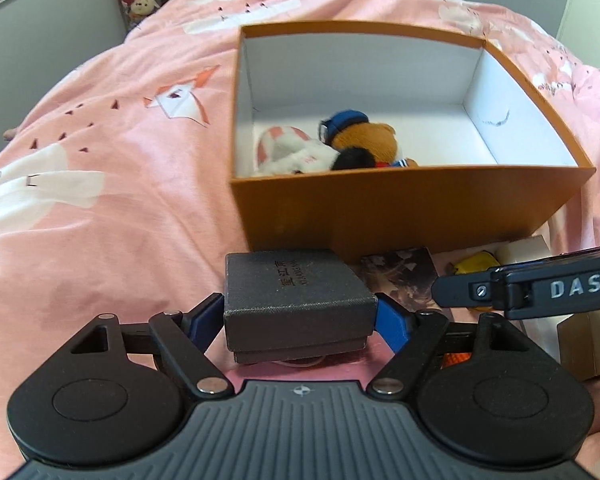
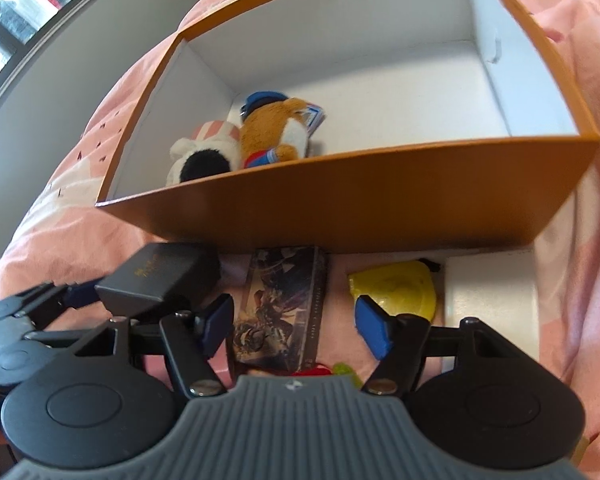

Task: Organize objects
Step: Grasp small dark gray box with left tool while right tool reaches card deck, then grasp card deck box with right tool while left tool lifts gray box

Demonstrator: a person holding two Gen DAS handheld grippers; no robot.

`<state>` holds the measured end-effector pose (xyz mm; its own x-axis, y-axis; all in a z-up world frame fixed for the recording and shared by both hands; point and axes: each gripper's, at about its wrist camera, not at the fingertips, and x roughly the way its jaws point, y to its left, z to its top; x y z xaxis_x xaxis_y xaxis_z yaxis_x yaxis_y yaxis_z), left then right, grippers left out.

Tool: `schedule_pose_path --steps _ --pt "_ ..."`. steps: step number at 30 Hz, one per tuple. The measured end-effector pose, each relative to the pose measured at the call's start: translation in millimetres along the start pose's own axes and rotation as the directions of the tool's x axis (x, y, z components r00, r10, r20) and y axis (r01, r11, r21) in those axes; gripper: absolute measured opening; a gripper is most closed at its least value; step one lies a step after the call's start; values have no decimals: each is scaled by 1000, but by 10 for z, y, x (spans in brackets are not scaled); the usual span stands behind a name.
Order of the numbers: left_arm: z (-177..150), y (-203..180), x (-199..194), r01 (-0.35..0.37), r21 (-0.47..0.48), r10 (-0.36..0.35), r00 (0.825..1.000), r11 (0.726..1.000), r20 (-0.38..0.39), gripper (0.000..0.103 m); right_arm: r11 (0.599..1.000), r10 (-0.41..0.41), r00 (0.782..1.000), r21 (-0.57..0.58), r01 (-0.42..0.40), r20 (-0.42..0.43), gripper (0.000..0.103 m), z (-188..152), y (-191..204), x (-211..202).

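Toys (image 1: 332,148), two plush ones, are already lying in the orange bin (image 1: 400,208), left of centre in both views. The left gripper (image 1: 300,320) is clamping a dark box (image 1: 296,300) low in the left view, just before the bin; its lid is reading "XUANGNAL"-like gilt letters, blurred. The right gripper (image 2: 292,324) is gaping wide, holding nothing, over a card (image 2: 284,308) and yellow item (image 2: 396,288). Those seem to be awaiting binning. "DAS" is showing at right.
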<state>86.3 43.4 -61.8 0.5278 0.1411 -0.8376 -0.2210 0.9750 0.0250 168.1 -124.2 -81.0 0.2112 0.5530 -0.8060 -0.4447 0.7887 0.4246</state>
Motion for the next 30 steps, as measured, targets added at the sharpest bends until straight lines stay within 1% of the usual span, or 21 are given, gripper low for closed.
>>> schedule_pose_path --steps 3,8,11,12,13,16,19,22,27,30 --pt "-4 93 -73 -1 -13 2 1000 1000 27 92 999 -10 1000 -41 9 -20 69 56 97 71" --pt "-29 244 -151 14 -49 -12 999 999 51 92 994 -51 997 -95 45 -64 69 177 248 246" --pt "-29 334 -165 10 -75 -6 998 997 62 92 989 -87 991 -129 74 -100 70 234 355 381" --pt "-33 367 -178 15 -83 -9 998 996 66 91 987 -94 989 -137 78 -114 73 249 383 438" --pt "-39 395 -188 21 -91 -15 997 996 69 91 985 -110 986 -145 91 -125 75 262 412 485" --pt "-50 453 -205 40 -110 -31 996 993 81 91 977 -160 977 -164 136 -143 75 283 457 599" --pt "-53 491 -197 57 -120 -46 995 991 87 91 974 -184 970 -164 158 -156 73 284 449 664" --pt "-65 506 -196 65 -121 -55 994 991 90 91 969 -210 965 -168 183 -160 65 266 414 702" --pt "-75 510 -202 66 -120 -55 994 991 91 91 974 -188 971 -155 164 -149 64 257 329 653" --pt "-81 505 -219 63 -114 -52 994 991 94 91 977 -169 977 -155 149 -127 63 236 298 565"
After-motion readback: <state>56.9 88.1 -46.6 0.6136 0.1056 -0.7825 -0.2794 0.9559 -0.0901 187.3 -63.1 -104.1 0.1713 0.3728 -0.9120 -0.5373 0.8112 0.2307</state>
